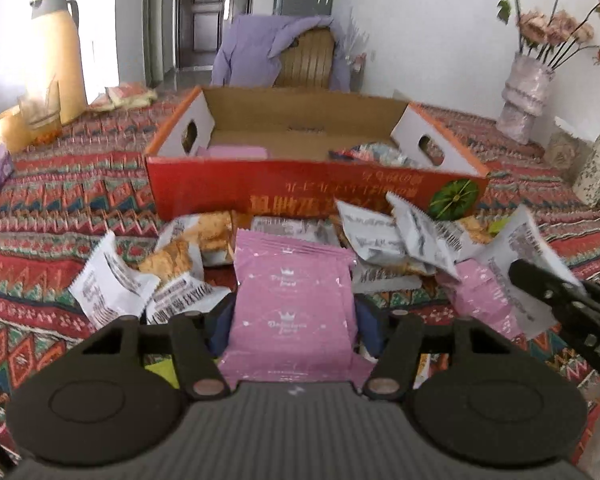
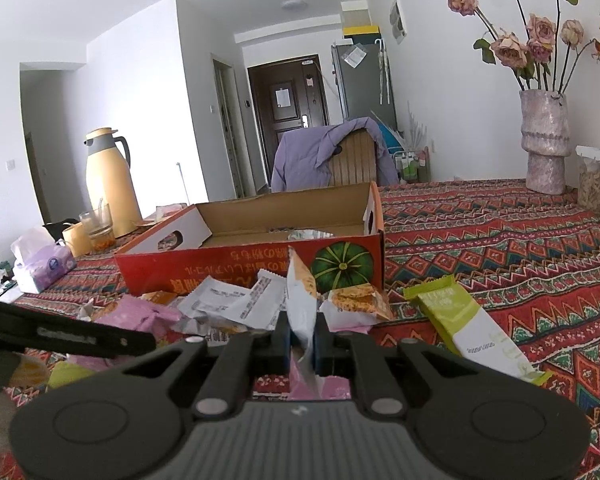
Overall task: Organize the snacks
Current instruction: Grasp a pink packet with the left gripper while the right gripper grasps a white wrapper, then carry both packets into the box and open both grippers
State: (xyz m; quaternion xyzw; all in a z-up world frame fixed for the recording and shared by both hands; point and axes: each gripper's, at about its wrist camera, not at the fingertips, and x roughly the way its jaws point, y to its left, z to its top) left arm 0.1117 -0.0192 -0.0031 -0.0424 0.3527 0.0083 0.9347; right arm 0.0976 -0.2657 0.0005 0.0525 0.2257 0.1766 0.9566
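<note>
Left wrist view: we see our left tongs (image 1: 294,320) half closed on a pink snack packet (image 1: 294,304) at lower centre, just before the red cardboard box (image 1: 284,192). Scattered white packets (image 1: 380,236) lie between them on the patterned desk (image 1: 60,208). In the right wrist view, our right tongs (image 2: 303,340) pinch a white-and-orange packet (image 2: 300,300) upright at centre.

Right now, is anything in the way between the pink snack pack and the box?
Only loose snack packets lie on the cloth between the pink pack in the left gripper and the box. Its red front wall must be cleared too. Nothing taller shows.
</note>
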